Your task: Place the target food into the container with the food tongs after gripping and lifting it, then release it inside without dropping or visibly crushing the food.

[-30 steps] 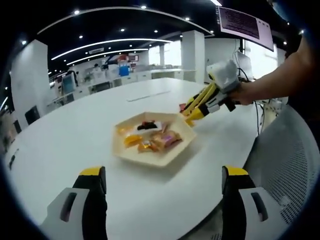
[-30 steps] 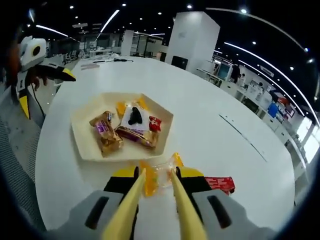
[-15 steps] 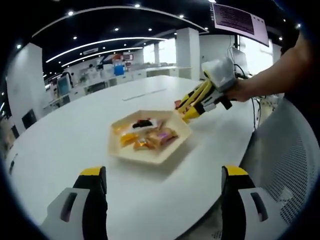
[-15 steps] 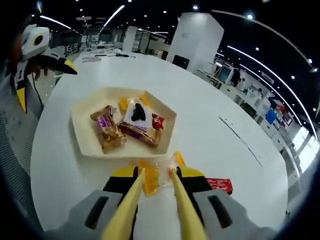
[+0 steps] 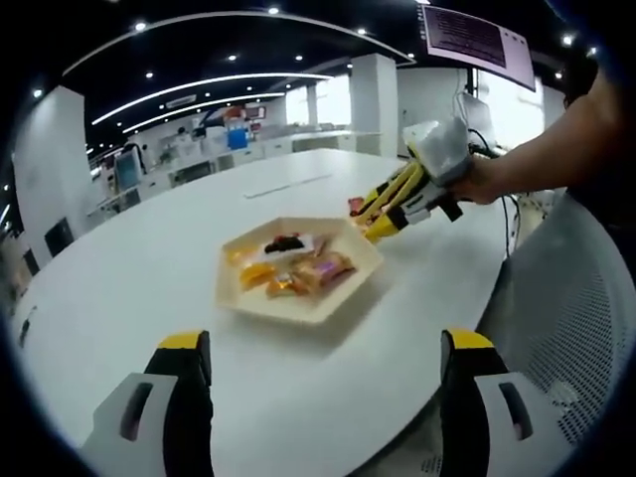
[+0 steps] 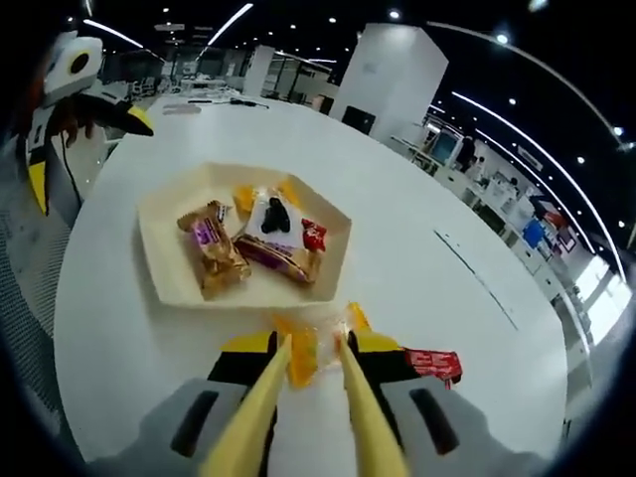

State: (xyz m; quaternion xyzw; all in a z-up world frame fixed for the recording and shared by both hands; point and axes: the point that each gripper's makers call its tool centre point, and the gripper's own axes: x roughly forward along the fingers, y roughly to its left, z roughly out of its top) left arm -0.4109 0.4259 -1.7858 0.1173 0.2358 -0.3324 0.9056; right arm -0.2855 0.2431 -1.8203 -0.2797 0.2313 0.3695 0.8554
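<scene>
On the big white round table (image 5: pixel 149 268) sits a cream hexagonal tray (image 5: pixel 298 303), shallow, with several wrapped snacks in it. Right gripper view: yellow food tongs (image 6: pixel 310 370) rise from the bottom, arms drawn close and pinching a clear-wrapped orange candy (image 6: pixel 303 355) between them. The candy is held just outside the near rim of the tray (image 6: pixel 169 288), not inside it; cannot tell from this angle whether it touches the table or hangs above it. A red wrapped bar (image 6: pixel 434 361) lies on the table just right of the tongs, partly behind the right gripper's black and yellow body.

Inside the tray: a brown snack with a purple label (image 6: pixel 211 256) on the left, a long purple-wrapped bar (image 6: pixel 276 256) beside it, a dark item in a clear white packet (image 6: pixel 272 215) behind, a small red packet (image 6: pixel 314 234) at the right, and yellow pieces at the back edge.

Left gripper view: left tongs (image 5: pixel 323 383) are spread wide, yellow-tipped, holding nothing, well short of the tray. The right gripper (image 5: pixel 376 221), held by a person's hand (image 5: pixel 477 182), sits just beside the tray's far right rim. A grey mesh chair back (image 5: pixel 576 318) is at the right. Office with ceiling lights and a white pillar behind.
</scene>
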